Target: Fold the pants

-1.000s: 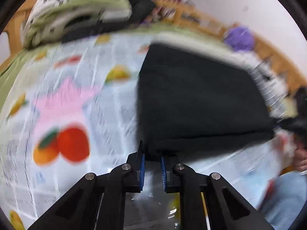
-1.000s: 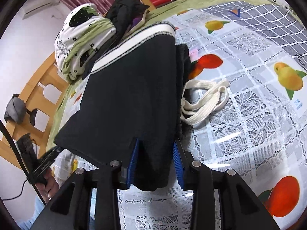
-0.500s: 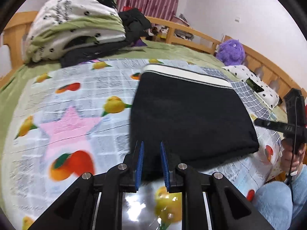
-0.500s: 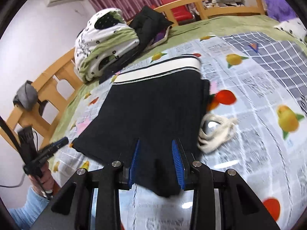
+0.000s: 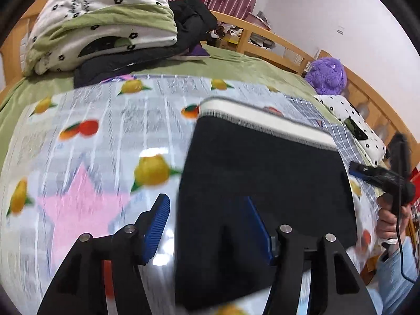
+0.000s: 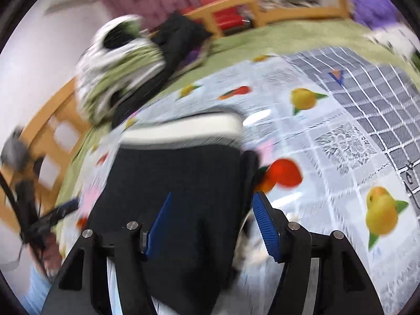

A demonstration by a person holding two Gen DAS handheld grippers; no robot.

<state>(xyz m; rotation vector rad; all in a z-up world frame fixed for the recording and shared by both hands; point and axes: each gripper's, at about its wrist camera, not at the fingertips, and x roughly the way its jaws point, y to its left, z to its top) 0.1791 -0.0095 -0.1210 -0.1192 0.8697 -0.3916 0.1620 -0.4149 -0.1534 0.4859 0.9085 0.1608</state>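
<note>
The black pants (image 5: 262, 183) lie folded into a flat rectangle on the fruit-print cloth (image 5: 105, 136), their white waistband (image 5: 265, 120) at the far end. My left gripper (image 5: 207, 223) hovers above the near left corner with its jaws opening; the blue pads stand apart and do not press the fabric. In the right wrist view the same pants (image 6: 183, 178) lie under my right gripper (image 6: 212, 223), whose jaws are also opening above the near right corner, pads clear of the cloth. That view is blurred.
A pile of bedding and dark clothes (image 5: 105, 26) sits at the far left of the bed. A purple plush toy (image 5: 326, 74) is by the wooden bed rail (image 5: 275, 42). A person's hand (image 5: 391, 218) holds the other gripper at the right edge.
Both grippers let go of the near edge of the pants and spread their jaws. Both have drawn back and risen, so the pants now lie farther below them.
</note>
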